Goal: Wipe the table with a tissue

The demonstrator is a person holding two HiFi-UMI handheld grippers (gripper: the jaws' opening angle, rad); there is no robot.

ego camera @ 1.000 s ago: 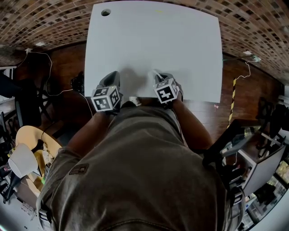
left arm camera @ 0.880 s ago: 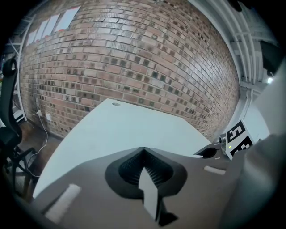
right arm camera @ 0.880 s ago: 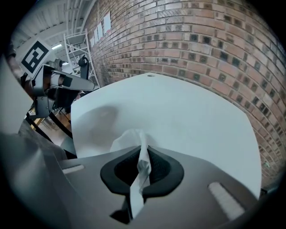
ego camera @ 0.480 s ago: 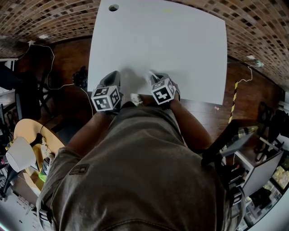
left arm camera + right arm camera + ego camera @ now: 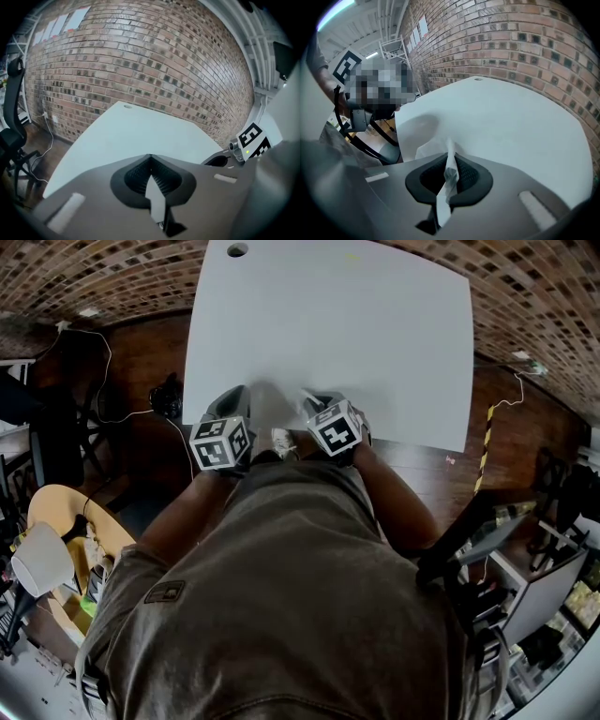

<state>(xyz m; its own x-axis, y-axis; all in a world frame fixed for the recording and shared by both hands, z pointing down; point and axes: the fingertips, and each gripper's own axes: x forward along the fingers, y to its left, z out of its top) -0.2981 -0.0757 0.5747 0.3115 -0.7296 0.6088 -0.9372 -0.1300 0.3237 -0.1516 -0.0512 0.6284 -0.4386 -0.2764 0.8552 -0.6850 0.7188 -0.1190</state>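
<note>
Right tool with tissue, further left

— What sort of place is this?
— A lab or workshop. There's a brick wall at twelve o'clock, loose cables on the wood floor at ten, and cluttered desks at four.

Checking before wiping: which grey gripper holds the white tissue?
The right grey gripper, shut on the white paper tissue; the left gripper has its jaws together, empty.
</note>
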